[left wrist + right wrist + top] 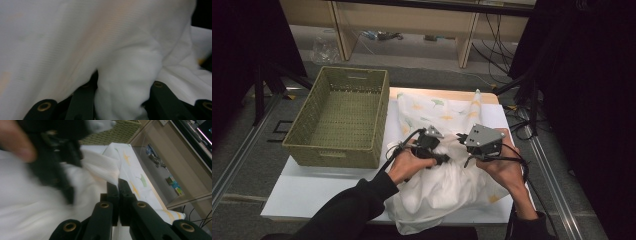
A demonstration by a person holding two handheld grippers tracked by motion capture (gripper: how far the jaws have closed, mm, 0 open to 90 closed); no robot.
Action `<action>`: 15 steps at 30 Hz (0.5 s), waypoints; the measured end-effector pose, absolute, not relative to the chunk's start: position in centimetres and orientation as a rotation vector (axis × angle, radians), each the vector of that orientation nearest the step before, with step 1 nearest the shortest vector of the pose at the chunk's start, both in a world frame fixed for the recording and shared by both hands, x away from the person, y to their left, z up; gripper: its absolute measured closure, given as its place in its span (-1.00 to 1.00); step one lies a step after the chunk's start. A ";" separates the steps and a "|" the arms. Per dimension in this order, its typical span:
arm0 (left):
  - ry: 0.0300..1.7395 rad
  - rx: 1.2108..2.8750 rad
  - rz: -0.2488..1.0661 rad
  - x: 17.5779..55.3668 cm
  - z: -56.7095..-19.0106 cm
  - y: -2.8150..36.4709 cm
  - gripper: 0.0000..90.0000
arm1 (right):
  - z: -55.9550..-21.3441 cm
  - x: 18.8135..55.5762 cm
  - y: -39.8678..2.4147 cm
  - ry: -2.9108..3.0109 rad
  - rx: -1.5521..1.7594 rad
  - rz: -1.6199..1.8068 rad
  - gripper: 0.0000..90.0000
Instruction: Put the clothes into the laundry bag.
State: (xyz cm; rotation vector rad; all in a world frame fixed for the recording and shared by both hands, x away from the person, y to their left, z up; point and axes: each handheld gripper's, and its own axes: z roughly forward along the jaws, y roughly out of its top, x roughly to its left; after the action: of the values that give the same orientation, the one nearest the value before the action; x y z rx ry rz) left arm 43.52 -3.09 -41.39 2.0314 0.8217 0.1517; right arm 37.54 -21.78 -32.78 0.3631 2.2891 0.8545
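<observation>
Closest in, gripped a thick bunch of white cloth [75, 37] between the jaws of the left tool [122, 85]: fabric filled the gap and pressed against both black jaws, so closed on the cloth rather than standing free. Spread beyond and above that tool in soft folds, too blurred for any detail.

Beside it, kept the right tool [118, 182] fully closed, jaws flat together, with a thin edge of the same cloth running into the tips, apparently pinched there, though hard to confirm at that angle. Had the left tool just across from the right one, near but apart, both set on the crumpled middle of the sheet.

Seen from above, held by the left hand [404, 162] and the right hand [504, 167] side by side over the table [312, 192], with the loose bulk of the cloth heaped toward the person and its flatter, printed part stretching away from both tools. Ran lengthwise from near edge to far edge, so straight ahead of the tools. Judged that any pull to spread or fold would turn on drawing the two grips apart sideways.

Farther out, to the left of the left tool, sat an empty woven green basket [332, 152], nearer that hand than the other.

Showed no brand, label or readable writing: just yellow and green leaf shapes printed on the cloth.
</observation>
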 end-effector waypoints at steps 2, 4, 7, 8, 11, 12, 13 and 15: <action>0.851 2.102 0.236 45.2 -43.9 -3.2 0.48 | -33.2 37.7 -21.5 2.305 0.358 0.846 1.00; 0.861 2.112 0.198 45.5 -44.4 -3.0 0.42 | -33.6 37.9 -21.4 2.326 0.357 0.833 1.00; 0.907 2.024 0.156 45.0 -43.9 -2.2 0.16 | -34.4 38.4 -21.5 2.342 0.366 0.831 1.00; 0.900 2.029 0.145 44.7 -43.4 -1.9 0.03 | -34.4 38.5 -21.6 2.341 0.377 0.829 1.00; 0.798 2.121 0.079 42.9 -41.5 -0.1 -0.34 | -34.4 38.5 -21.9 2.344 0.372 0.831 1.00; 0.782 2.121 0.096 42.3 -41.1 0.3 -0.40 | -34.2 38.6 -22.0 2.337 0.361 0.827 1.00; 0.756 2.121 0.147 41.5 -40.5 1.1 -0.41 | -34.2 38.4 -21.9 2.330 0.386 0.834 1.00; 0.712 2.122 0.153 40.5 -40.1 2.2 -0.56 | -34.1 38.3 -21.9 2.328 0.385 0.831 1.00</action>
State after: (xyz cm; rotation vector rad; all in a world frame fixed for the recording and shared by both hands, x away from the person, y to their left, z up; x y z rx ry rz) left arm 40.46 2.21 -40.13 2.1221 0.7117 0.1527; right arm 38.28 -21.89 -34.09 0.3846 2.3283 0.8314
